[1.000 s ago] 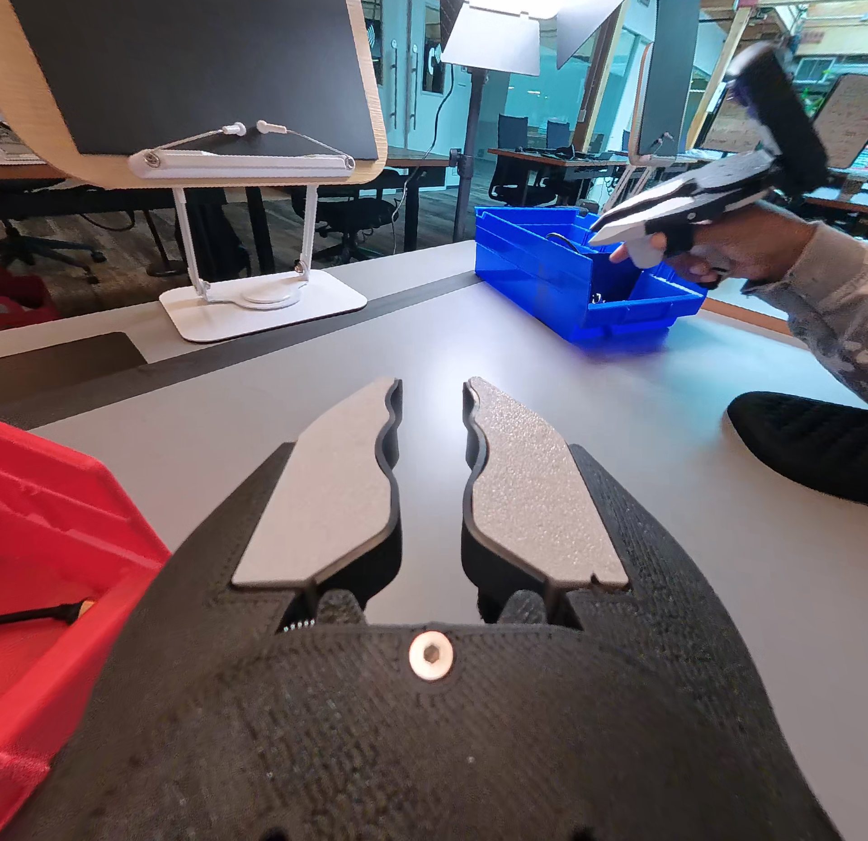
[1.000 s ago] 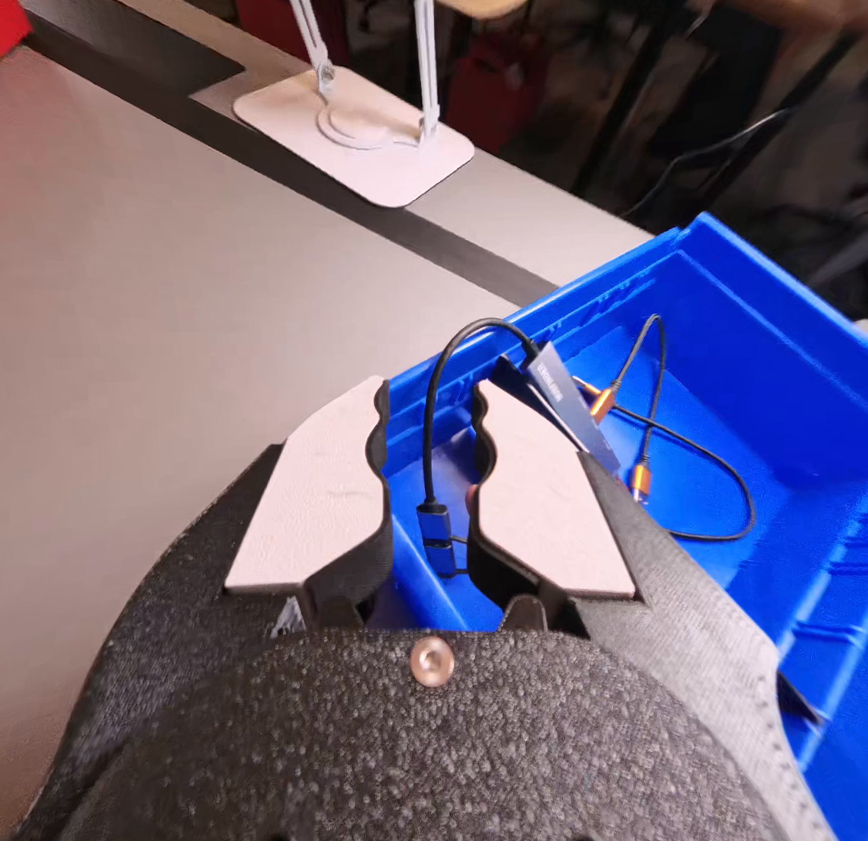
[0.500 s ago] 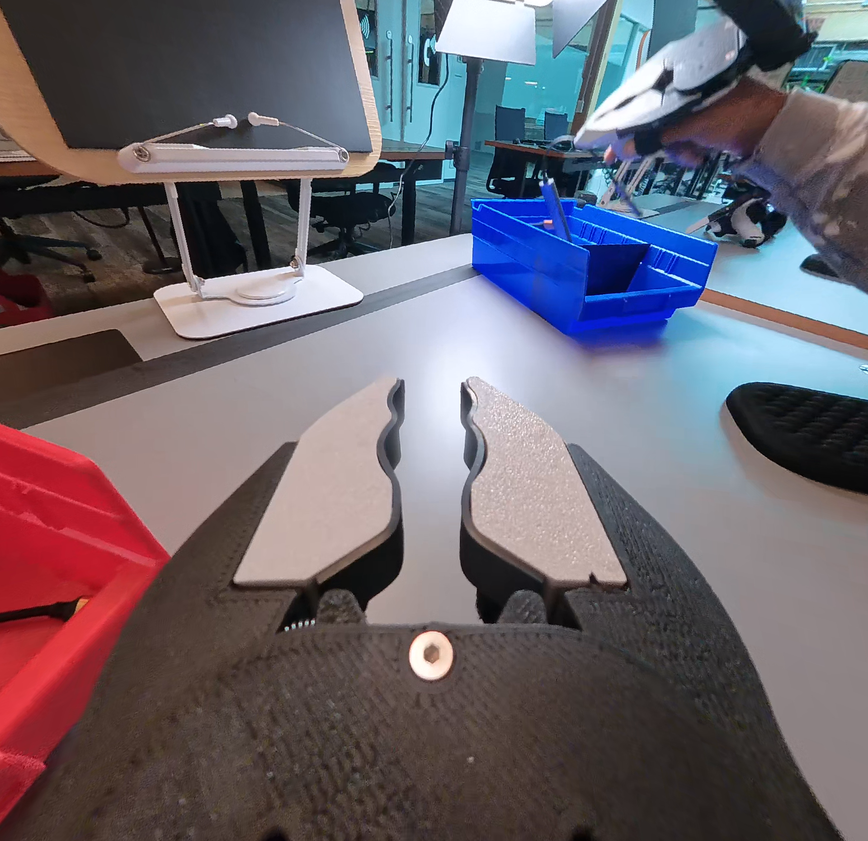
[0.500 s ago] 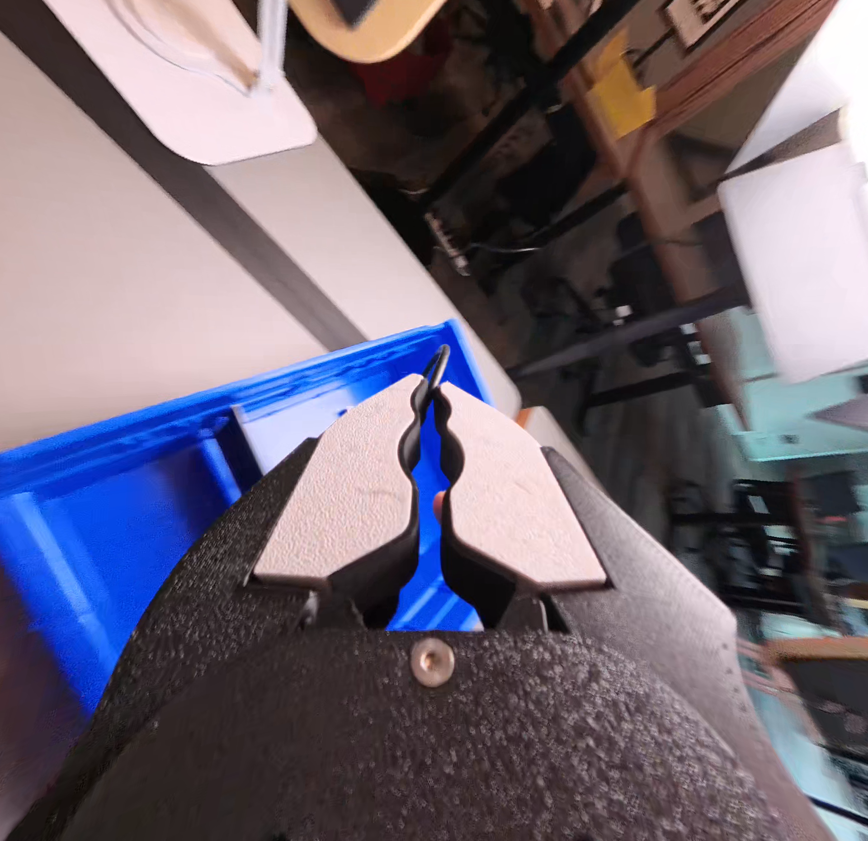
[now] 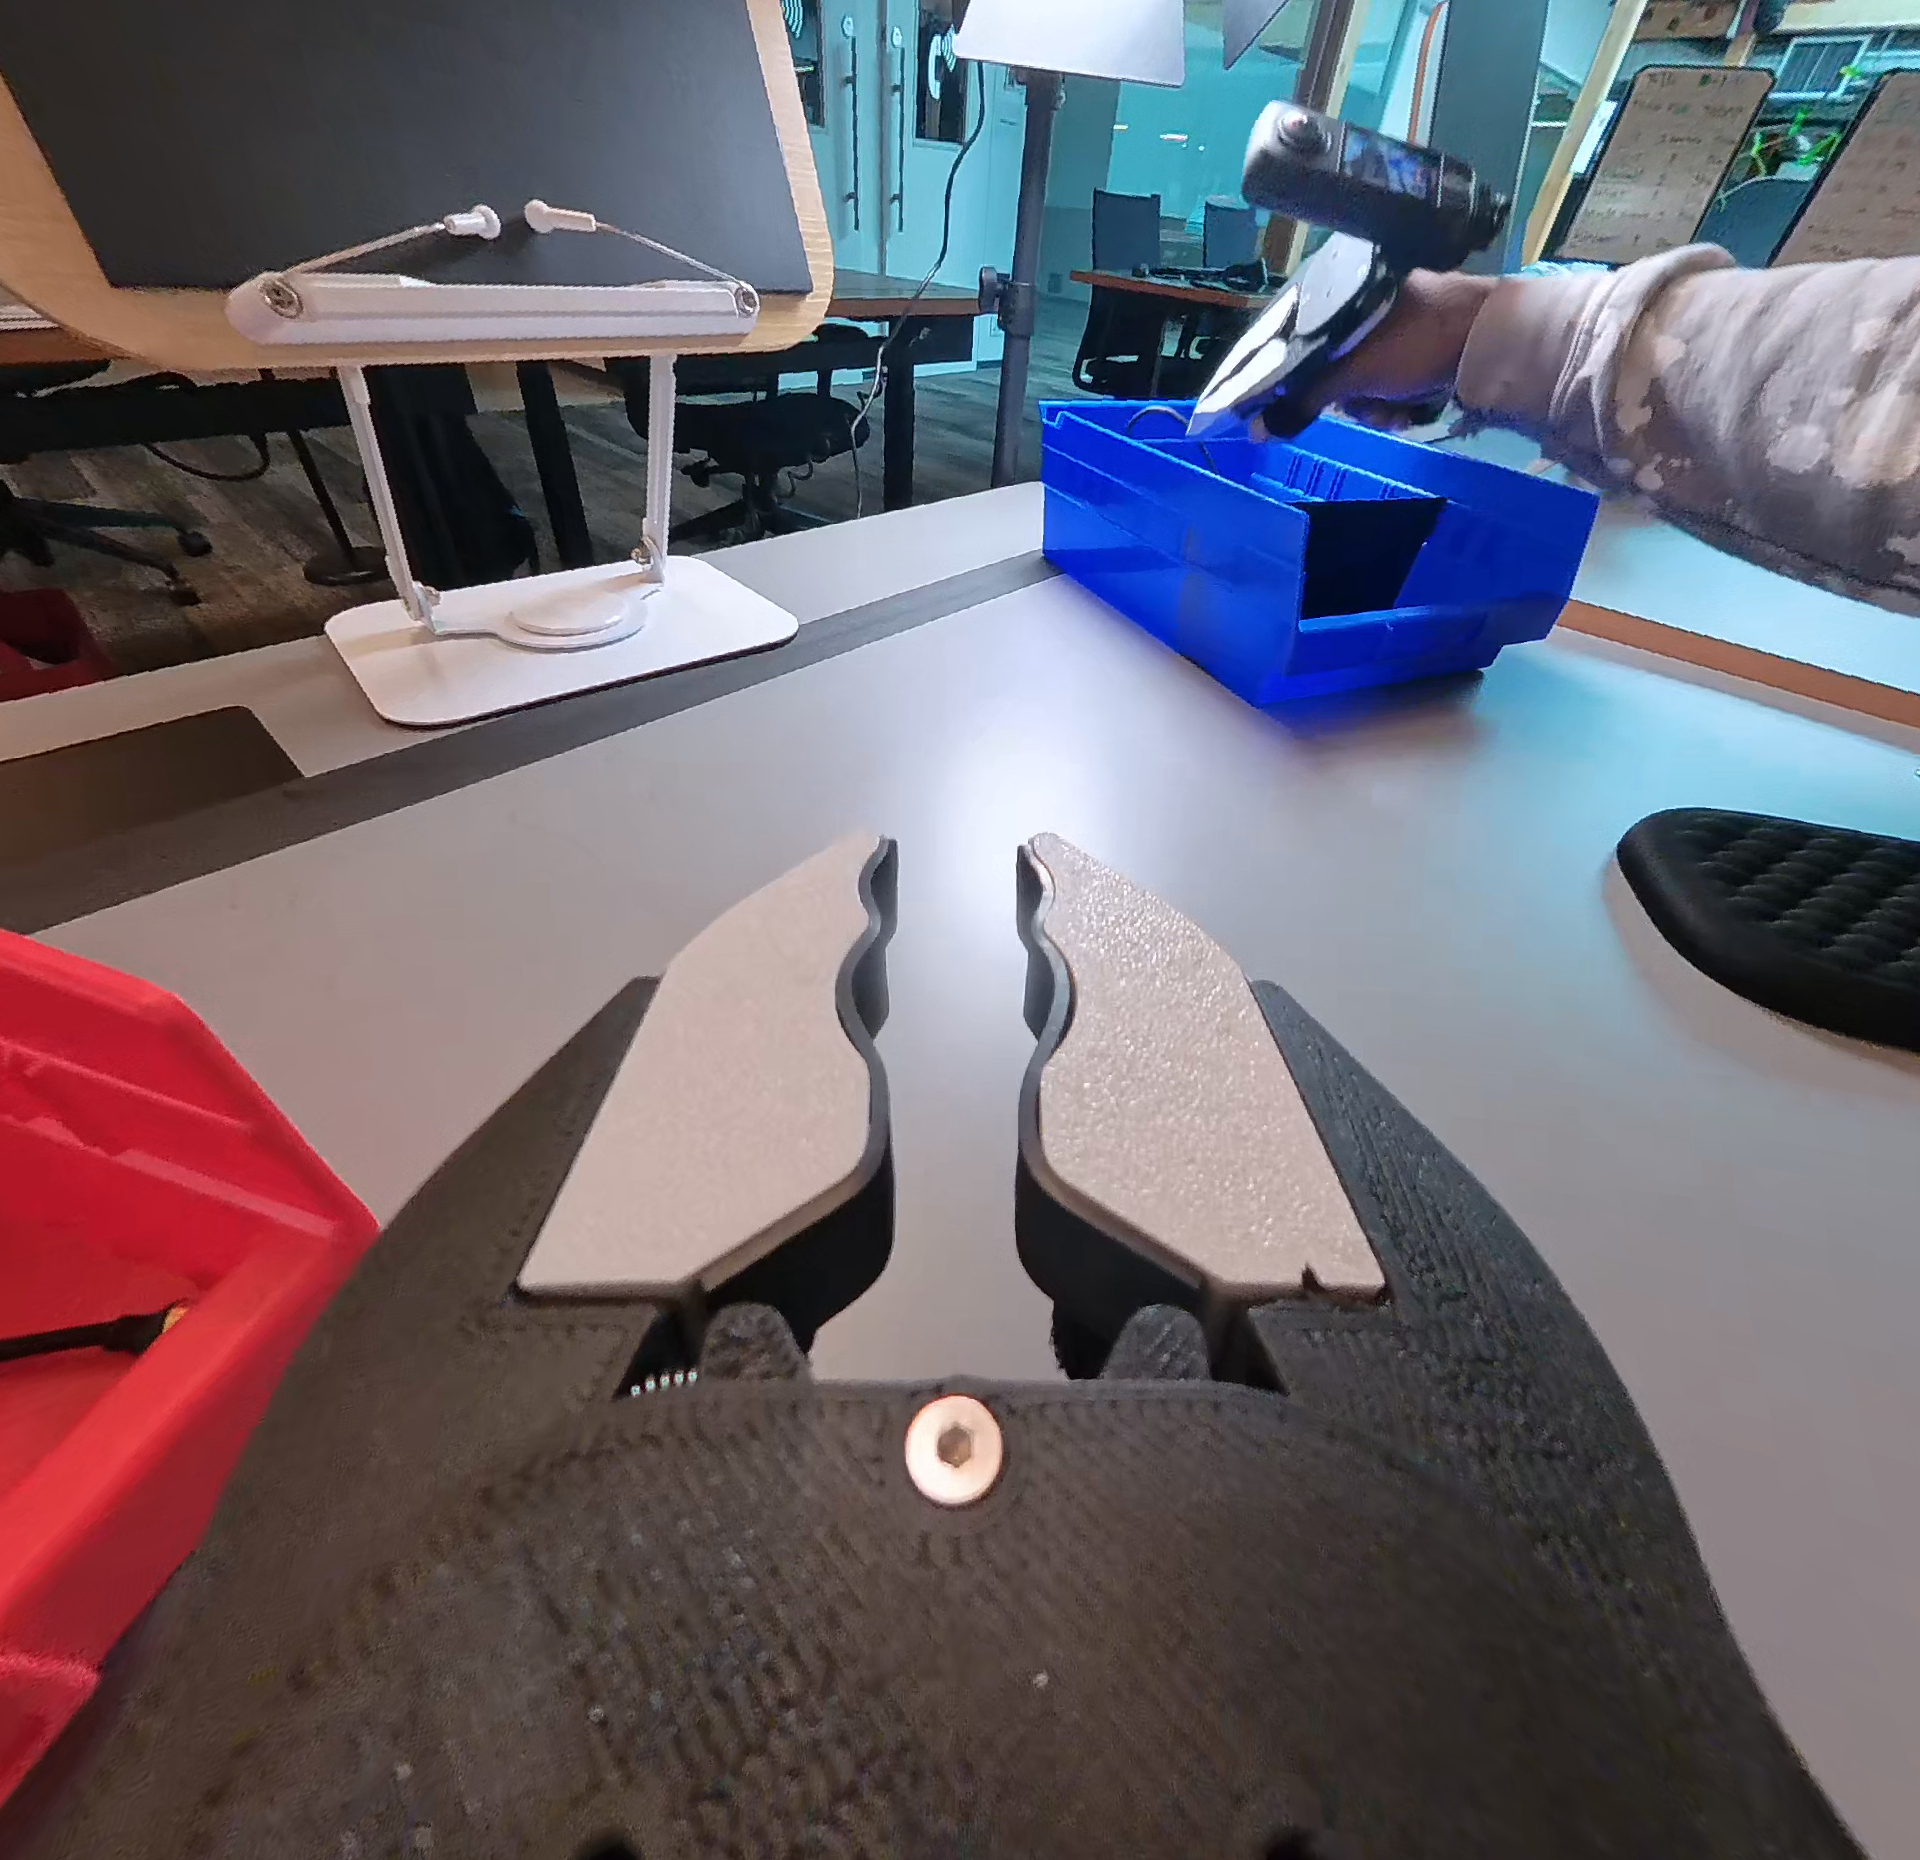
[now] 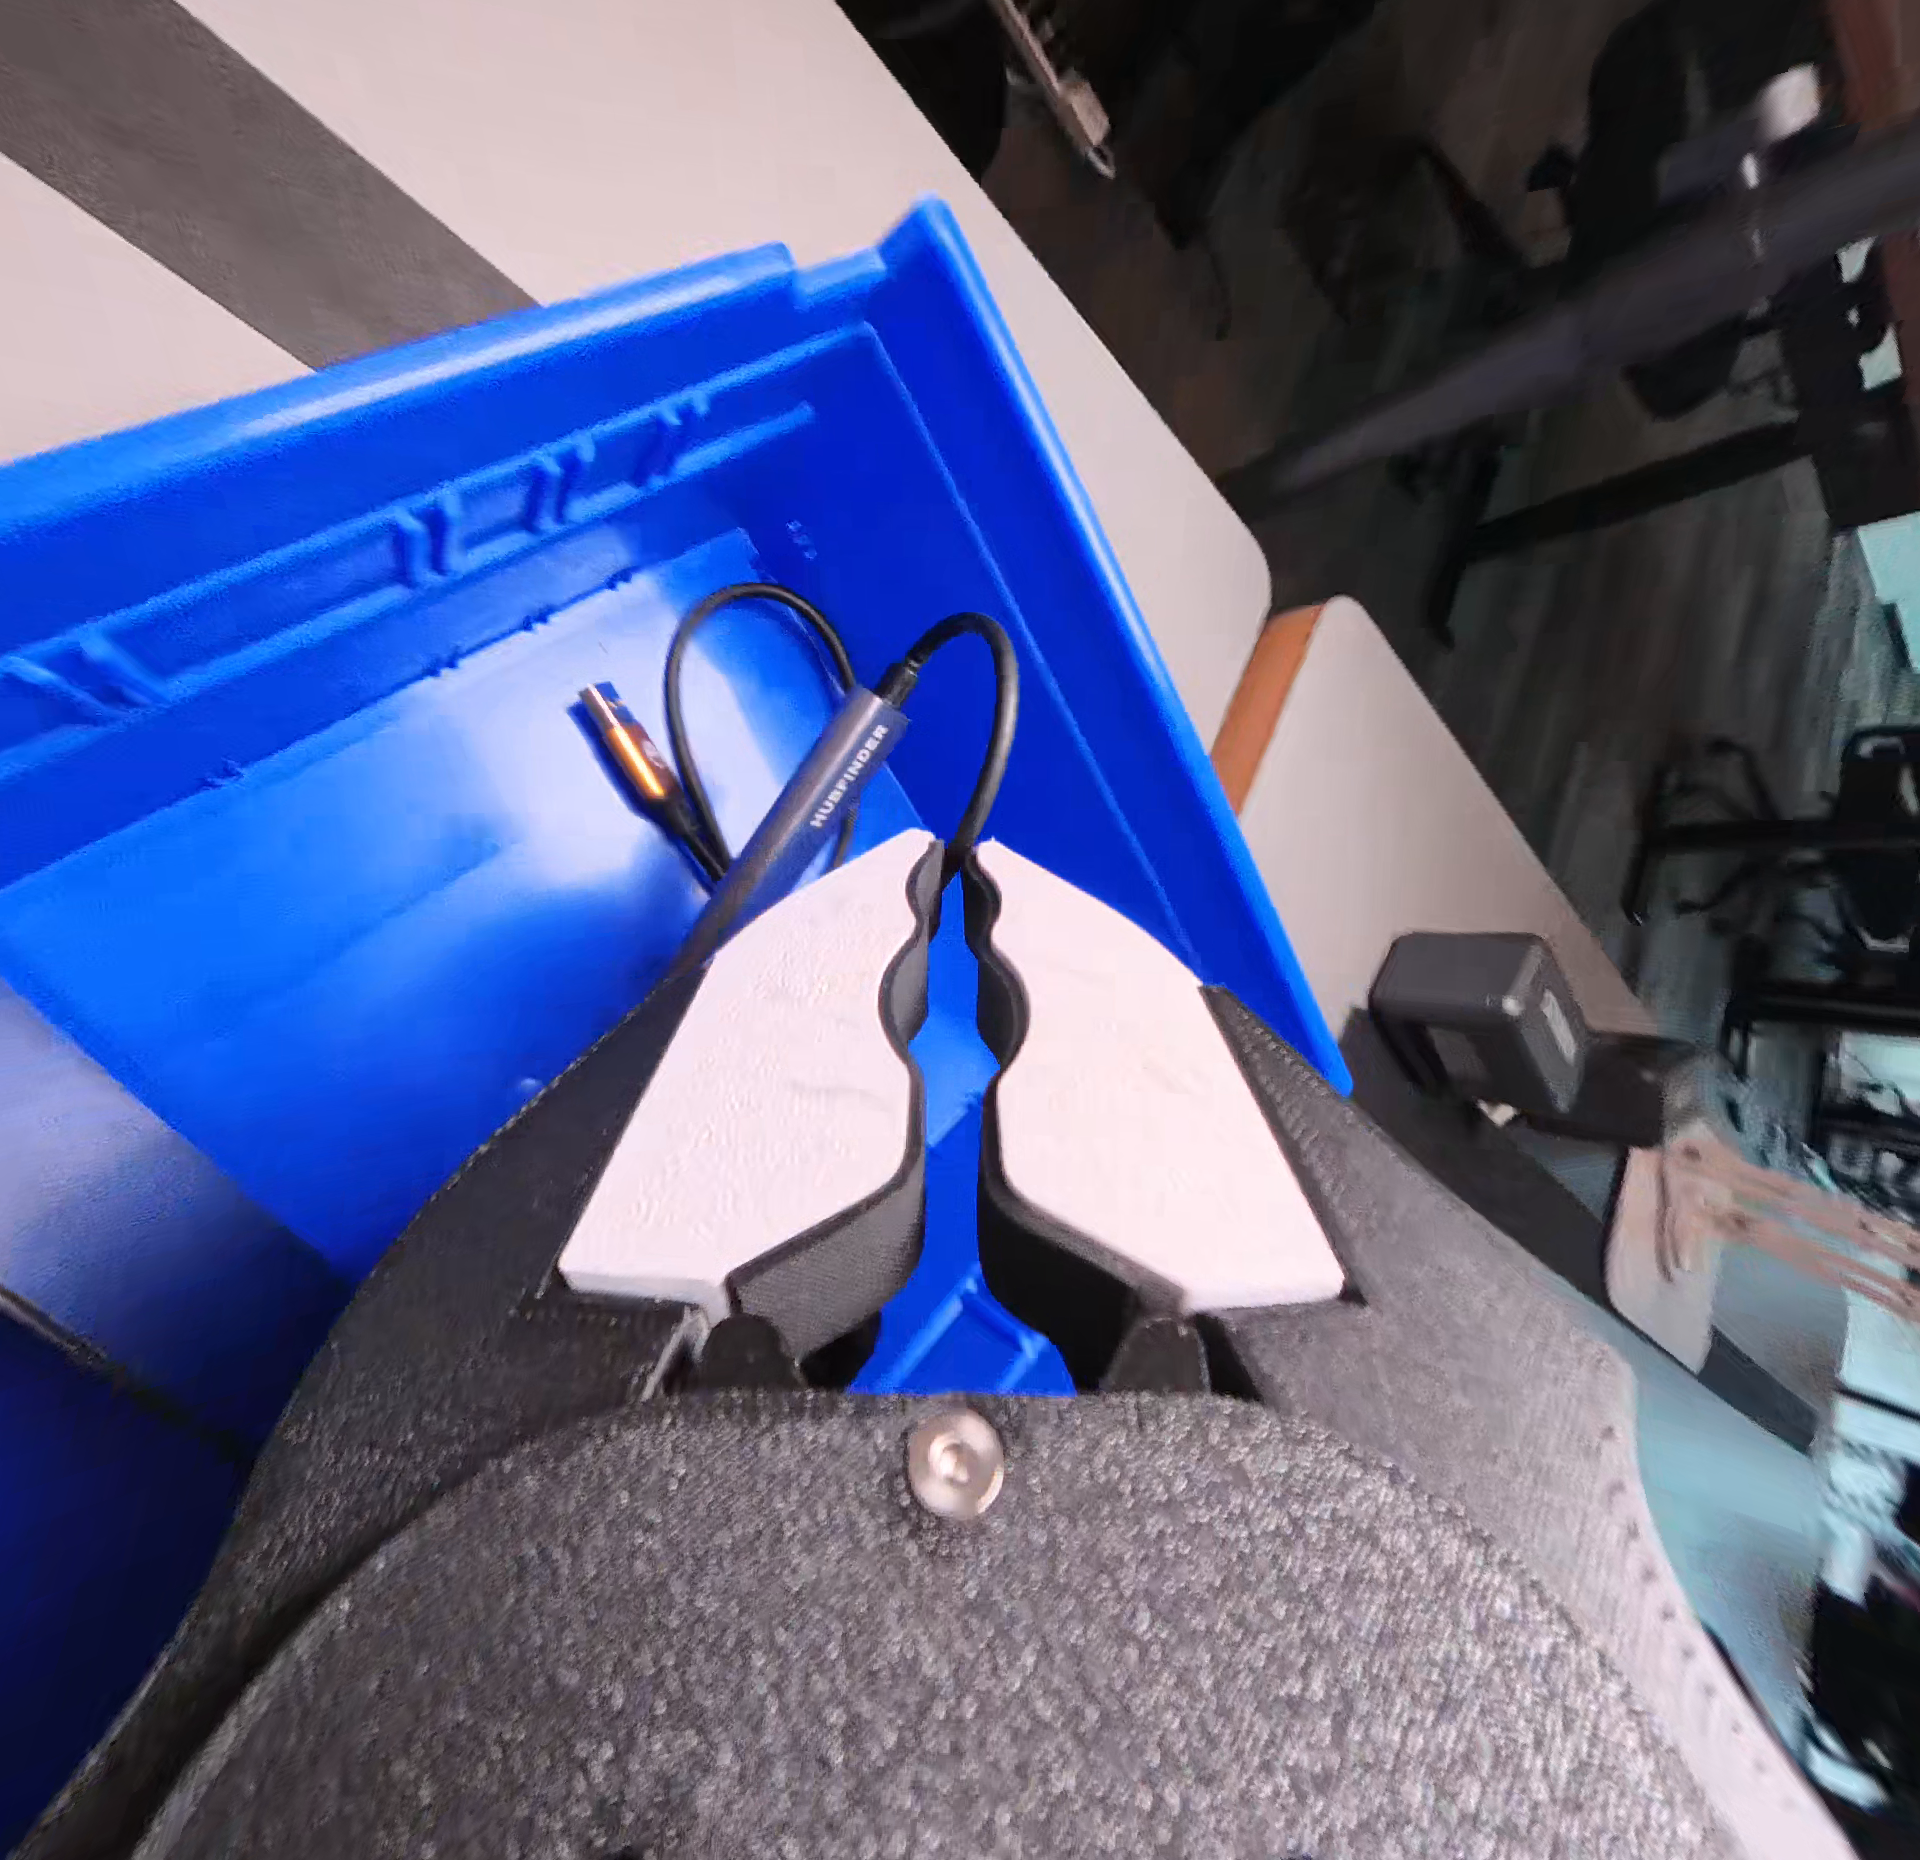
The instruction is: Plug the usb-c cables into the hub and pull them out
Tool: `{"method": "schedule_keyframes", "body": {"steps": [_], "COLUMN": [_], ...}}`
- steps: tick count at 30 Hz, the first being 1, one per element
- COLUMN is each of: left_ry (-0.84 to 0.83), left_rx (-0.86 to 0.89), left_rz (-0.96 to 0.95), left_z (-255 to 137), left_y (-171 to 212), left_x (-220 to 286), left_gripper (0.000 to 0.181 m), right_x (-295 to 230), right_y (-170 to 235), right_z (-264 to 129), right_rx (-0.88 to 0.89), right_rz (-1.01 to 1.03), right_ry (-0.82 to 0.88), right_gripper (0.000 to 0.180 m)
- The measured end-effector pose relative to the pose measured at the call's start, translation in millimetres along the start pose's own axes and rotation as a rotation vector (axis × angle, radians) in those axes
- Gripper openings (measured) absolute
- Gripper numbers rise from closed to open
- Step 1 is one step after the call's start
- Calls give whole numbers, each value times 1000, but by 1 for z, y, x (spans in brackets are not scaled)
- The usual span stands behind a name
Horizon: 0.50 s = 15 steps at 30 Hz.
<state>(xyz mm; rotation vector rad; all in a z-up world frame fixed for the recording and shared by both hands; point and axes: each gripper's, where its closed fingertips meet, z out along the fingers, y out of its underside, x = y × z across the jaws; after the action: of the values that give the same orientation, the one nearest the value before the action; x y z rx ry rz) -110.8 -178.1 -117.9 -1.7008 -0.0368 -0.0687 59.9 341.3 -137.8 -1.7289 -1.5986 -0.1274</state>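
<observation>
In the right wrist view my right gripper is shut on the thin black lead of the slim grey hub. The lead pinches between the tips and loops up to the hub's end. The hub hangs slanted inside the blue bin, its lower end hidden behind my finger. A black usb-c cable with an orange plug lies on the bin floor beside it. In the left wrist view my left gripper is open and empty over the grey table. The right gripper shows there over the blue bin's far end.
A red bin sits at my left with a black cable end in it. A white stand is at the back left. A black pad lies on the right. A black power brick sits beyond the blue bin. The left gripper's tips are roughly 55 cm from the right gripper's. Between my right fingertips and the black power brick there is roughly 30 cm.
My right gripper shut on the hub's lead, lifted the hub above the bin, then came back down into the bin's far end. The left gripper stayed open and nearly still.
</observation>
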Motion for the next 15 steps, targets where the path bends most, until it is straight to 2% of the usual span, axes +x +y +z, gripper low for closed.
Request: {"method": "schedule_keyframes", "body": {"steps": [2,4,8,15], "left_ry": [5,8,6,-2], "left_rx": [-11,-16,-10,-7], "left_rz": [-4,-1,4,10], "left_z": [1,2,0,0], "left_y": [2,3,1,0], "left_x": [0,0,0,-1], "left_gripper": [22,22,22,22], "right_x": [19,26,22,0], "right_y": [15,20,-10,-67], "right_z": [-5,-13,-45,-132], "right_rx": [-132,-162,72,570], "right_rz": [-81,-111,109,330], "right_ry": [65,56,-99,-154], "right_gripper": [13,27,32,31]}}
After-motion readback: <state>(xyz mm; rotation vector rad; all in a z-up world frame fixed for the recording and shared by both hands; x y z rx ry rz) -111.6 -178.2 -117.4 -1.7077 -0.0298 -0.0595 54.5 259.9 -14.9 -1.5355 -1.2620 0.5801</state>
